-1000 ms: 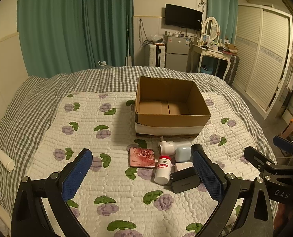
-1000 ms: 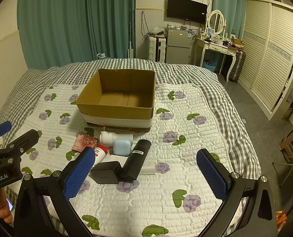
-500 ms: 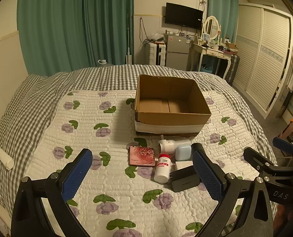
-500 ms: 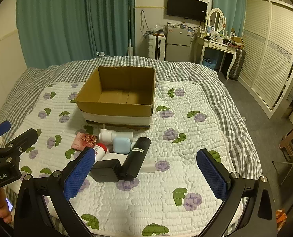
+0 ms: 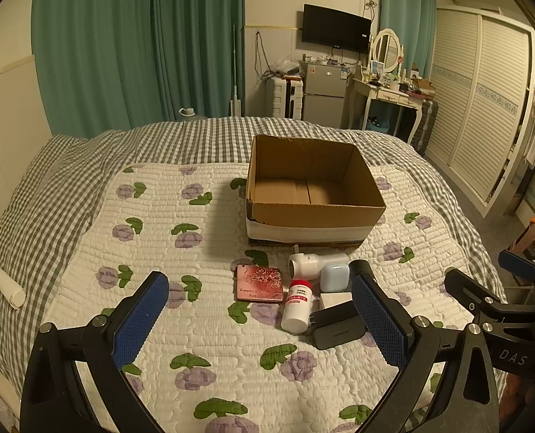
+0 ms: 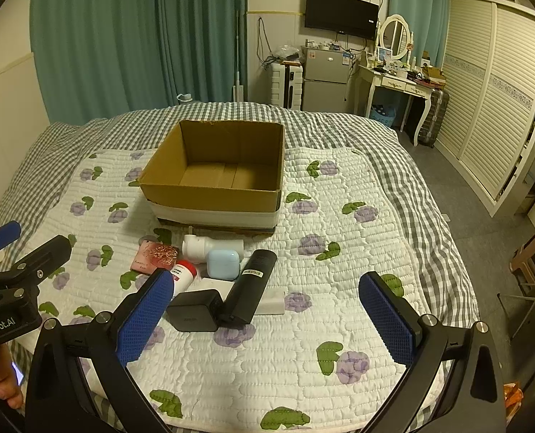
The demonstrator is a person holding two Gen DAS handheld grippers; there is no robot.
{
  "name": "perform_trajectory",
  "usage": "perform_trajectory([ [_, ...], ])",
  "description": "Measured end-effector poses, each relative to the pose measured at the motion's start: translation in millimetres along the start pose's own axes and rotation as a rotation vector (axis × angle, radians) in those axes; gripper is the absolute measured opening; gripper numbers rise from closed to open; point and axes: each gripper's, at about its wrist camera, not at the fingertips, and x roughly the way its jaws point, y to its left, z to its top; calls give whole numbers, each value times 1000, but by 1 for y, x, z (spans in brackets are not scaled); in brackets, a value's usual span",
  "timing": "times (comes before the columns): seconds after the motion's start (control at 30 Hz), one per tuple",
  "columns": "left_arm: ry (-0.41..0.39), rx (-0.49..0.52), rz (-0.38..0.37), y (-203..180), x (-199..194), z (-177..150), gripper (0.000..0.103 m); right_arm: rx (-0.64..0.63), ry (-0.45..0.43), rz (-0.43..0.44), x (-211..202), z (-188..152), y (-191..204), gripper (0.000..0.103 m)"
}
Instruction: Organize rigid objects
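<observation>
Both grippers, left gripper [image 5: 258, 319] and right gripper [image 6: 267, 315], hover over a quilted bed [image 5: 159, 216] with jaws spread wide, holding nothing. Small items, including a black charger [image 6: 194, 309] and white pill bottle [image 5: 297, 305], cluster just before an empty cardboard box [image 5: 312, 191], probably their destination.

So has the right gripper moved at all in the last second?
Yes, slightly. In the right wrist view the cardboard box and the black cylinder sit a little higher against the right gripper than before, so it has tilted or dipped downward.
</observation>
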Motion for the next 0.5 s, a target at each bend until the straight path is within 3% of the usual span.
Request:
perform_trajectory([
  [0.5, 0, 1, 1, 1, 1, -4, 103, -3, -4, -1, -1, 0, 2, 103],
])
